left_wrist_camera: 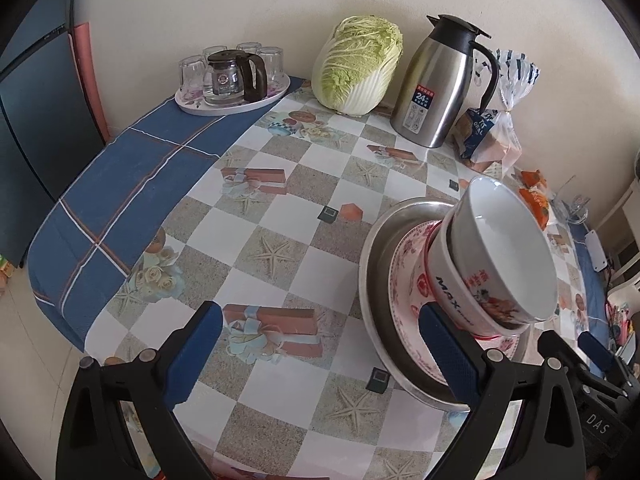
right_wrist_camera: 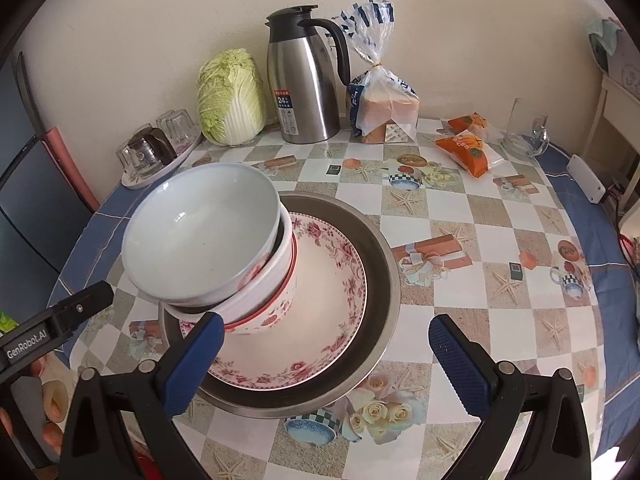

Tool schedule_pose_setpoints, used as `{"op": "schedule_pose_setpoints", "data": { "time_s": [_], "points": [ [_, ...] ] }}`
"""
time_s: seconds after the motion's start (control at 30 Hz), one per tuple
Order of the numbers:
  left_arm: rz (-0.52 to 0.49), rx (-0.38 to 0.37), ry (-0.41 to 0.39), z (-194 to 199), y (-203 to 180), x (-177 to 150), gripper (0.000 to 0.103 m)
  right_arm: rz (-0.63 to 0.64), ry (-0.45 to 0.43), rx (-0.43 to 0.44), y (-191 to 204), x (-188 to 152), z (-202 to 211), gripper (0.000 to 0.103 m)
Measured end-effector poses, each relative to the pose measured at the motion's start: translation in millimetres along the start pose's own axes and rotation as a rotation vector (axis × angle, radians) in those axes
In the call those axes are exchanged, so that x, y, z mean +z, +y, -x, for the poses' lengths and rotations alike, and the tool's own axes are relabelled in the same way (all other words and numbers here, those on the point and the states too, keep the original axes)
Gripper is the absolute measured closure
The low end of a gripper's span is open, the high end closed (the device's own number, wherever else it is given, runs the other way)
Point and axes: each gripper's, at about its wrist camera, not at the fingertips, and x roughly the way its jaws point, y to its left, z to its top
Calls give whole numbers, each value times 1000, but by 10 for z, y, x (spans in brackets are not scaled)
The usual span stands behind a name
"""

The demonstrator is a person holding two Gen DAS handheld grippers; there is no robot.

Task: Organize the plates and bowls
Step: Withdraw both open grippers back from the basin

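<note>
A stack stands on the table: a metal plate (right_wrist_camera: 380,256) at the bottom, a pink floral plate (right_wrist_camera: 332,280) on it, and nested bowls on that, with a white bowl (right_wrist_camera: 200,236) tilted on top. The stack also shows in the left wrist view, metal plate (left_wrist_camera: 374,240) and white bowl (left_wrist_camera: 508,240). My left gripper (left_wrist_camera: 322,344) is open and empty, left of the stack, its right finger in front of the plates. My right gripper (right_wrist_camera: 326,354) is open and empty, low over the near side of the plates. The left gripper's tip (right_wrist_camera: 72,308) shows beside the bowls.
At the back stand a cabbage (right_wrist_camera: 232,100), a steel thermos jug (right_wrist_camera: 304,80), bagged bread (right_wrist_camera: 384,96), snack packets (right_wrist_camera: 468,152), a glass mug (right_wrist_camera: 524,128) and a tray with glasses and a teapot (left_wrist_camera: 234,80). The round table's edge (left_wrist_camera: 60,240) is at the left.
</note>
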Motion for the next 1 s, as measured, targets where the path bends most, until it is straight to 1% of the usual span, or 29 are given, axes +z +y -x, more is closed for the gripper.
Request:
{"op": "schedule_pose_setpoints", "data": {
  "time_s": [0.07, 0.2, 0.3, 0.5, 0.7, 1.0],
  "points": [
    [-31, 40, 0, -13, -30, -15, 4, 3, 13, -5, -2, -9, -22, 0],
    [-67, 57, 8, -36, -100, -42, 4, 6, 45, -13, -13, -34, -77, 0],
    [-110, 109, 23, -74, -173, -70, 4, 13, 63, -20, -19, -47, -107, 0],
    [-133, 90, 59, -139, -234, -93, 4, 14, 85, -20, -44, -58, -139, 0],
    [-148, 94, 87, -207, -277, -110, 4, 4, 97, -25, -70, -54, -158, 0],
    [-153, 105, 102, -244, -280, -125, 4, -7, 102, -28, -96, -54, -150, 0]
  ]
}}
